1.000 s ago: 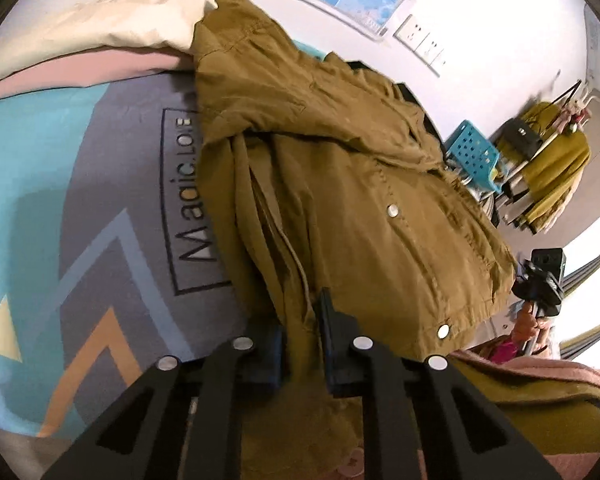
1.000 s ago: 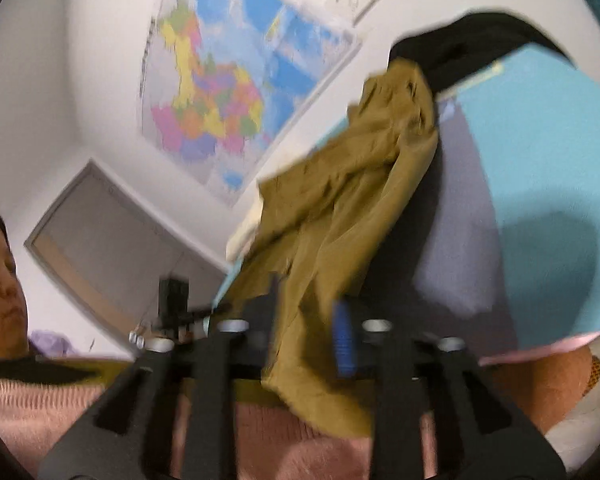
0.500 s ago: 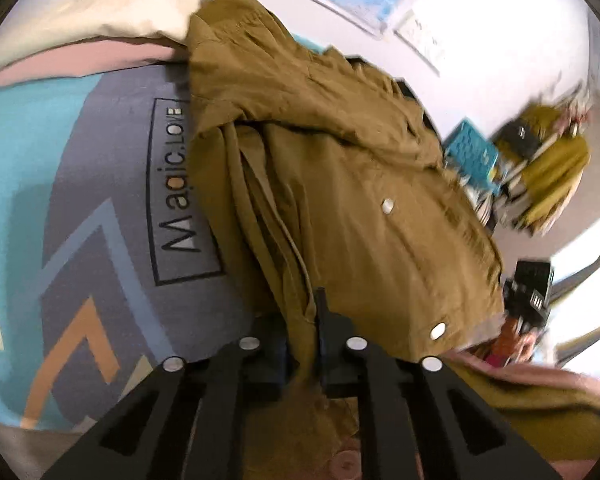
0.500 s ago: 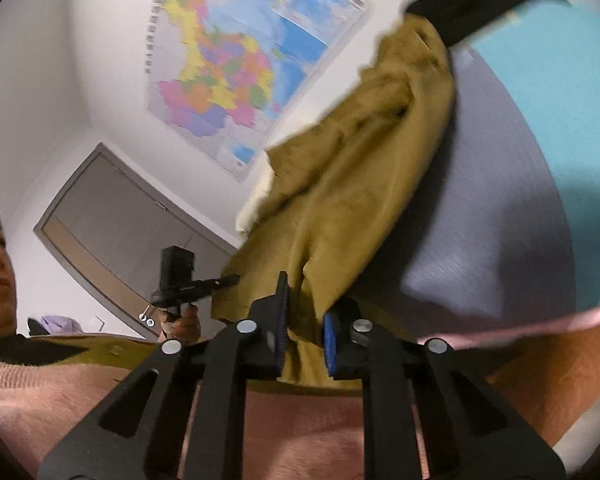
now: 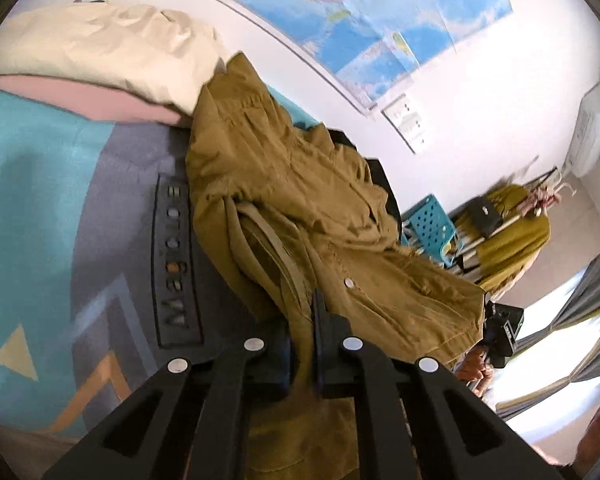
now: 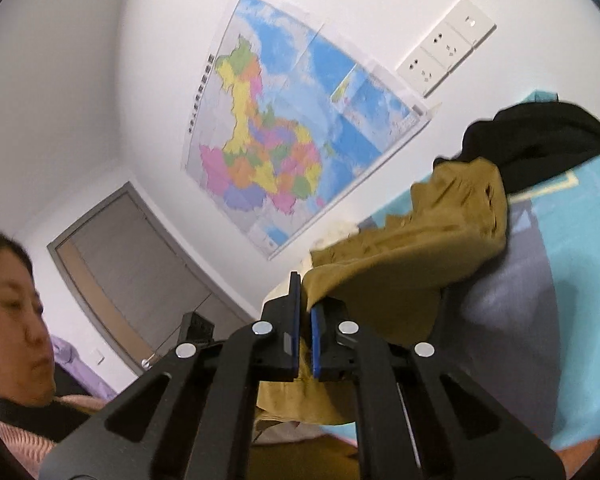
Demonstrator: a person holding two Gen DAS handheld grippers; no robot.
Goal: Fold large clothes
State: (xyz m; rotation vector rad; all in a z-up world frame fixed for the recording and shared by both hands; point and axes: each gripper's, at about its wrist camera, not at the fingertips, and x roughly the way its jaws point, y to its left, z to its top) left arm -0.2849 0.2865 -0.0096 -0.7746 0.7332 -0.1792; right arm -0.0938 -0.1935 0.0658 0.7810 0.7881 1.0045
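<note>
Left gripper [image 5: 304, 344]: angled downward over the bed, jaws pinched tight on a fold of the olive jacket [image 5: 300, 200].

Right gripper [image 6: 305, 312]: held nearer level, blue pads [image 6: 315, 336] clamped on another edge of the same jacket [image 6: 400, 256], cloth drooping below the fingers.

Jacket: bunched, snap buttons showing, draped from both grips back across the grey and teal bedspread [image 5: 40, 208].

Beyond it: cream pillow [image 5: 100, 48] at the head of the bed; black garment [image 6: 540, 140] behind the jacket.

Far wall: coloured map [image 6: 284, 136], white sockets [image 6: 444, 46]. Person's pink sleeve [image 6: 12, 448] at lower left of the right view.
</note>
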